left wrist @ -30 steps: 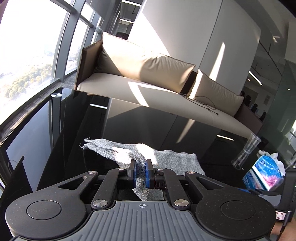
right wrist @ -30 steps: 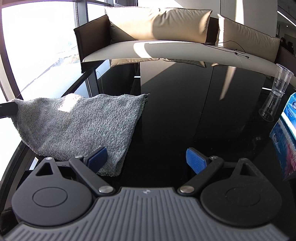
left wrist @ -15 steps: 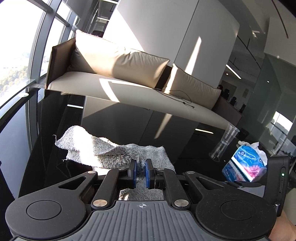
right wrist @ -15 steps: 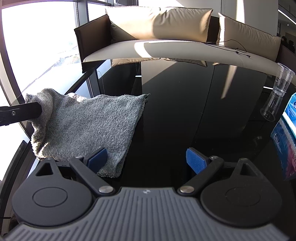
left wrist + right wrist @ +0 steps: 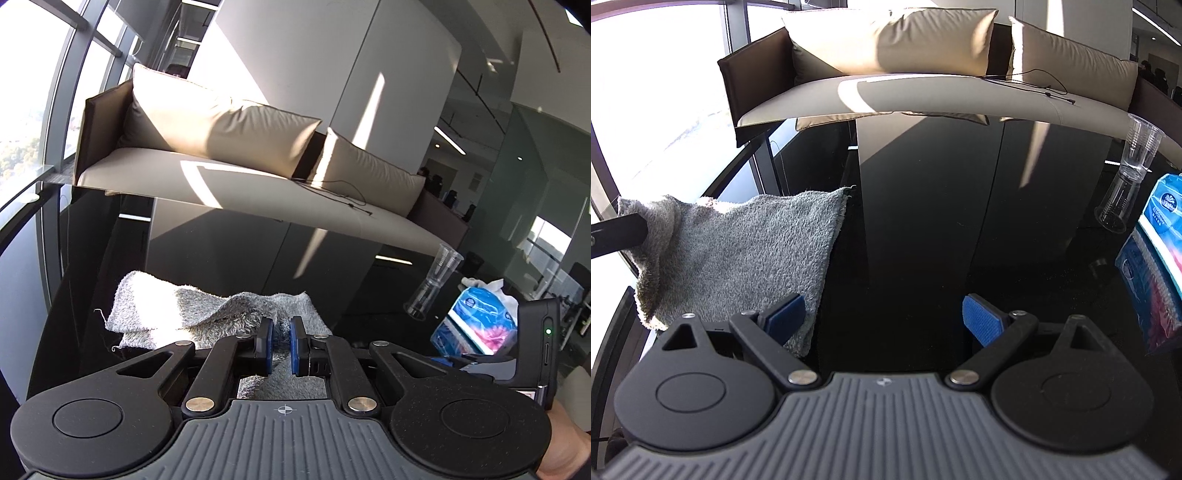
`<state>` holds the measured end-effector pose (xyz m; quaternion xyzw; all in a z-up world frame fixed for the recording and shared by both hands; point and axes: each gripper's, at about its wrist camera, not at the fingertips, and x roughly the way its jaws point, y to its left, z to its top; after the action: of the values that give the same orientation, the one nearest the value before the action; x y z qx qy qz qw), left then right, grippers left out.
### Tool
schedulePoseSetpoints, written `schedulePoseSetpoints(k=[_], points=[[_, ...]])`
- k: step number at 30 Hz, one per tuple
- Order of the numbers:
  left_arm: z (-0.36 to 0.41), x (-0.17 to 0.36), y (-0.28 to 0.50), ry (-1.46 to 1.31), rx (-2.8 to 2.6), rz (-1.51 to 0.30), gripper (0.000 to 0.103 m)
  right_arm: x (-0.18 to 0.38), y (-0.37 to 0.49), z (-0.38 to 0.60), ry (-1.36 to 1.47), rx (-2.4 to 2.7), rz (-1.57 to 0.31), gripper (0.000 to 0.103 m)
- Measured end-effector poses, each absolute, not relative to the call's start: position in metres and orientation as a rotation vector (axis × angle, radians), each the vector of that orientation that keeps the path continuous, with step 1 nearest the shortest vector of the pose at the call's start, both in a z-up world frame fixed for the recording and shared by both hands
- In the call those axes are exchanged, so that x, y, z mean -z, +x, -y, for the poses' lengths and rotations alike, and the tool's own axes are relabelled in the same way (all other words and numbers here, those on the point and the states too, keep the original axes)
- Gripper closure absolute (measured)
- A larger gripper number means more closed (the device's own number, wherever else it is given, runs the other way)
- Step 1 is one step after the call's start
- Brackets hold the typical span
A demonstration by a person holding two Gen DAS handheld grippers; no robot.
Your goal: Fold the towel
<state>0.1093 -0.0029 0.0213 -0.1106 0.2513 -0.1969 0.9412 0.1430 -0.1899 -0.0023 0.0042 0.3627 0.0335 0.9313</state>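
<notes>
Left tool [image 5: 281, 345] pinches one grey towel [image 5: 738, 254] off the desk [image 5: 923, 240] — right tool [image 5: 884, 319] gapes wide just beside it.

Beige sofa [image 5: 923, 92] w/ cushions behind black glossy table [image 5: 923, 221]; clear plastic cup [image 5: 1137, 147] beside blue tissue pack [image 5: 1160, 218] at rt.

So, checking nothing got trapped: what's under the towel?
Only the black table shows around the towel. Beneath its doubled layers nothing can be seen.
</notes>
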Motion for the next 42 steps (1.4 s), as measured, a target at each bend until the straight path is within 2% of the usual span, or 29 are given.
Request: schedulePoseSetpoints(k=[17, 21, 23, 25, 31, 34, 42], points=[[0.030, -0.005, 0.117, -0.218, 0.554, -0.590, 0.095, 0.001, 0.144, 0.196, 0.025, -0.075, -0.749, 0.009], [0.032, -0.001, 0.117, -0.212, 0.555, -0.601, 0.092, 0.000, 0.143, 0.199, 0.033, -0.053, -0.743, 0.009], [0.033, 0.000, 0.117, -0.208, 0.555, -0.604, 0.075, 0.000, 0.144, 0.203, 0.046, -0.041, -0.739, 0.009], [0.033, 0.001, 0.116, -0.205, 0.553, -0.606, 0.064, -0.001, 0.145, 0.205, 0.062, -0.033, -0.735, 0.009], [0.017, -0.005, 0.113, -0.191, 0.482, -0.598, 0.049, -0.005, 0.145, 0.212, 0.110, -0.021, -0.719, 0.009], [0.005, -0.008, 0.111, -0.175, 0.433, -0.591, 0.030, -0.008, 0.144, 0.215, 0.138, -0.040, -0.701, 0.009], [-0.028, -0.012, 0.115, -0.201, 0.264, -0.621, 0.025, -0.019, 0.137, 0.201, 0.118, -0.177, -0.645, 0.009]])
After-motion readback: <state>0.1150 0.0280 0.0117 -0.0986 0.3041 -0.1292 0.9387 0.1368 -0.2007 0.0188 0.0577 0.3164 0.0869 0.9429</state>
